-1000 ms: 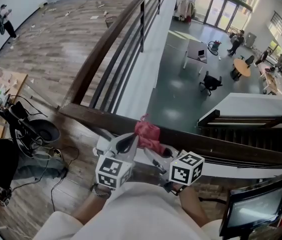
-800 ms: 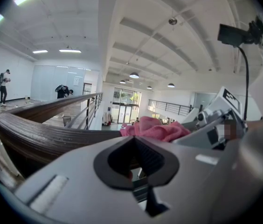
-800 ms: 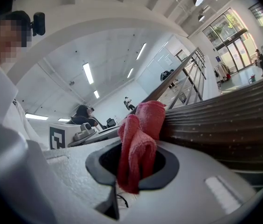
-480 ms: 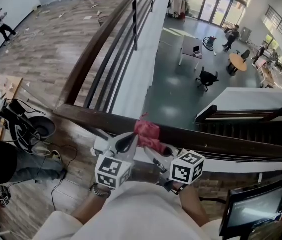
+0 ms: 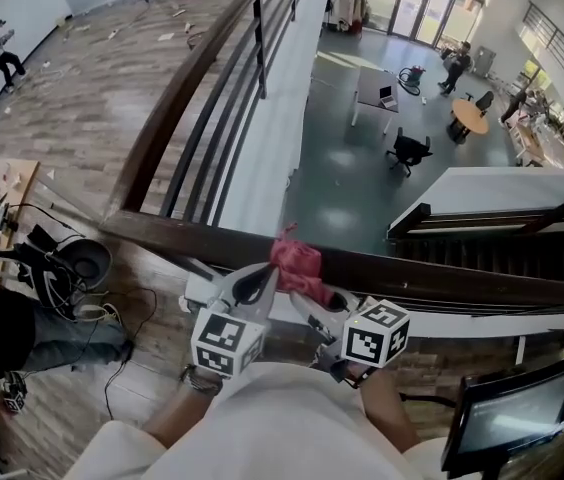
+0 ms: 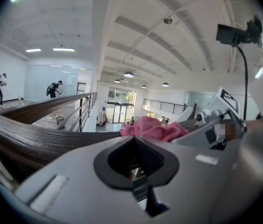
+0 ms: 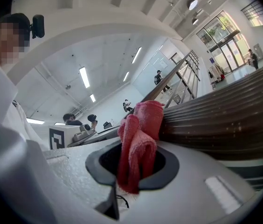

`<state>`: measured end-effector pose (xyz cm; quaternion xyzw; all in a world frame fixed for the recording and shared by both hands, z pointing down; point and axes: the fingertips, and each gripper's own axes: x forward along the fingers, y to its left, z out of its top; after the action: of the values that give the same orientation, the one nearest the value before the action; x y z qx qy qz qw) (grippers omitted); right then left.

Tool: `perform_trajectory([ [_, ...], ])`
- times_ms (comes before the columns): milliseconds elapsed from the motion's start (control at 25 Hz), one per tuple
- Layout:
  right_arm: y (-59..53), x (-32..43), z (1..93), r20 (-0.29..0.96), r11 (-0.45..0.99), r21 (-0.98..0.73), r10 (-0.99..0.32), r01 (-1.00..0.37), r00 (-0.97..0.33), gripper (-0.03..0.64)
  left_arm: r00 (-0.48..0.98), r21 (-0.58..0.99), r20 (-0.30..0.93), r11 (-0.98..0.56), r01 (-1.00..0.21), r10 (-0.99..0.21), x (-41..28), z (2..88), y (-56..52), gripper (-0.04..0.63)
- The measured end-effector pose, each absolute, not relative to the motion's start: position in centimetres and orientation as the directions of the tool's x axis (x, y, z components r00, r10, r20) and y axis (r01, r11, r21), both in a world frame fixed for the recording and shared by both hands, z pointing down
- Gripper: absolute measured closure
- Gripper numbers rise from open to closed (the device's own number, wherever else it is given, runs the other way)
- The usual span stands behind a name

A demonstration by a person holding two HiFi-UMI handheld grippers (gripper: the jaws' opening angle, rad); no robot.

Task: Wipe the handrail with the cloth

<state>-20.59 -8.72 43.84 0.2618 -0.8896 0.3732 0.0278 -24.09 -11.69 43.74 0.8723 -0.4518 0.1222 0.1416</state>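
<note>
Pink-red cloth [image 7: 140, 139] sits pinched in the jaws of the right hand-held gripper [image 7: 131, 160]. It bunches up out of the dark opening between them and lies against the dark wooden handrail [image 5: 442, 280] straight ahead of that gripper. From above, the cloth is draped over the top of the rail at the right gripper's tip.

The left hand-held gripper [image 5: 250, 286] is just to the left of the cloth. Its jaws are pressed together with nothing between them, and its tip points at the near side of the same rail. I cannot tell whether it touches the wood. The two grippers are close side by side, each with its marker cube toward the person's body.

The rail runs across in front of both grippers. Off to the left of the left gripper it meets a corner, and a second length of rail with dark bars runs away from there. On the wooden floor to the left of the left gripper lie a grey bucket [image 5: 84, 263] and a tangle of cables. A monitor [image 5: 510, 416] stands low to the right of the right gripper. Beyond the rail, far below, is a hall floor with a round table [image 5: 472, 116] and chairs.
</note>
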Motion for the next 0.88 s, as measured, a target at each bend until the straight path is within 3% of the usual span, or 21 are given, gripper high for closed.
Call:
perform_trajectory([
  [880,-8.1,-17.9,44.2,0.226,0.575,-0.662,-0.458,-0.480,-0.860,0.555,0.570,0.122,0.344,-0.567,-0.815,-0.746,-21.3,44.0,-11.2,0.589],
])
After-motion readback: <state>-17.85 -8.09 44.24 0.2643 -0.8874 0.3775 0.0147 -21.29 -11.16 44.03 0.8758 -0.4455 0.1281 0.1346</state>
